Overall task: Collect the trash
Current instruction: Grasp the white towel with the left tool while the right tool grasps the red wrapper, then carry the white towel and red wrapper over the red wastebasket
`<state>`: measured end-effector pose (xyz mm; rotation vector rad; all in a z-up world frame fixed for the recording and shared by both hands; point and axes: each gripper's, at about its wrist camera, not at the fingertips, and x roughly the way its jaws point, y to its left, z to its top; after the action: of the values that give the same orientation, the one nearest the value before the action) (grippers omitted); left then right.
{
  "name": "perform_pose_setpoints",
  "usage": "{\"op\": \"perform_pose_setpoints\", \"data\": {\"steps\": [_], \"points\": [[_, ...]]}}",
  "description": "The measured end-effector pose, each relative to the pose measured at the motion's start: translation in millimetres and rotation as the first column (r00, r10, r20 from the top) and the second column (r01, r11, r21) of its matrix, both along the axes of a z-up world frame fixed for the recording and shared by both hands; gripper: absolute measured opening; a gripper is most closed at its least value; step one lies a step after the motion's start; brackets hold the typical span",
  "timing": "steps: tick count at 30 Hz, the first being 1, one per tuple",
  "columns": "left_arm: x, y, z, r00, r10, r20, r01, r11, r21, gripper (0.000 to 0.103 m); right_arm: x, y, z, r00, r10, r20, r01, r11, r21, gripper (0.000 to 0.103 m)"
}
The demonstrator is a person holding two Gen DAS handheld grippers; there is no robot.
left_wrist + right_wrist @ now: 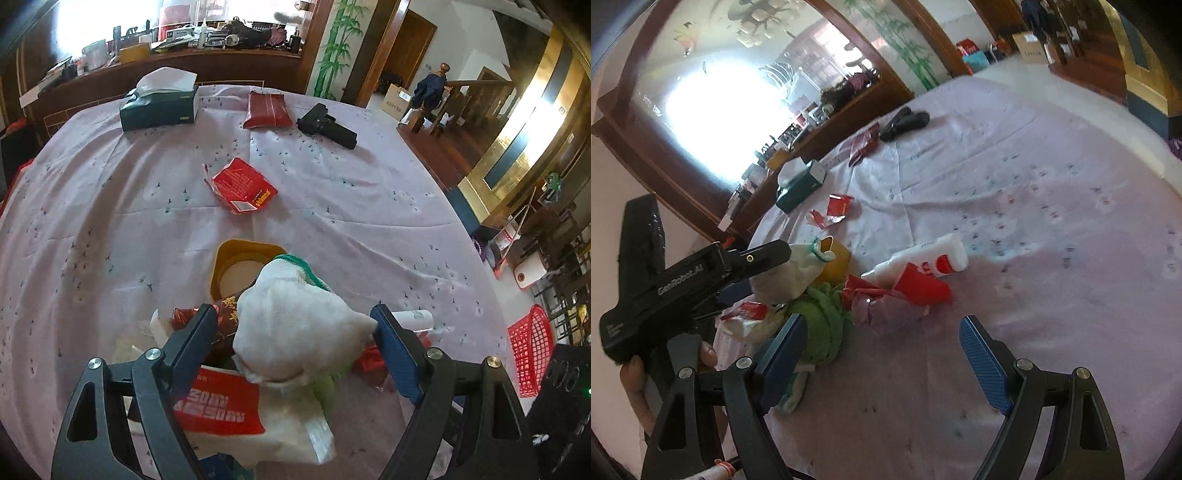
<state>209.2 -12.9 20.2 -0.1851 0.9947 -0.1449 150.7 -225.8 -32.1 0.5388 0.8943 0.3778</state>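
The white cloth glove [295,325] sits between the fingers of the left gripper [295,325], over the pile of trash [229,402] at the near edge of the table [110,206]. The fingers look pressed on both sides of it, so I think it is held. It looks soft, light and floppy, so it should squash and hang down; a pinch on the thick middle seems safest. Under it lie a yellow tub [236,266], a red and white wrapper [218,406], a green cloth [823,325] and a white tube [923,258]. What lies under the glove is hidden. The right gripper [882,354] is wide apart with nothing in it, low over the table near the pile. Farther off lie a torn red packet [242,186], a tissue box [159,107] and a dark pouch [266,109]. A black thing [327,125] near the far edge is hard to make out.
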Motion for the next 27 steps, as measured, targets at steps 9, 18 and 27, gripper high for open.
{"op": "perform_pose_setpoints", "data": {"steps": [9, 18, 27], "points": [[-4, 8, -2, 1.000, -0.019, 0.009, 0.020, 1.000, -0.010, 0.032, 19, 15, -13, 0.999, -0.010, -0.041, 0.009, 1.000, -0.019, 0.082], [-36, 20, 21, 0.995, -0.003, 0.104, 0.010, 0.998, -0.063, 0.024, 13, 18, -12, 1.000, -0.004, -0.028, 0.004, 1.000, -0.026, 0.041], [-105, 3, 61, 0.972, -0.005, 0.235, 0.029, 0.995, -0.095, 0.024, -60, -2, 40, 0.990, 0.004, 0.142, -0.001, 1.000, -0.025, 0.039]]}}
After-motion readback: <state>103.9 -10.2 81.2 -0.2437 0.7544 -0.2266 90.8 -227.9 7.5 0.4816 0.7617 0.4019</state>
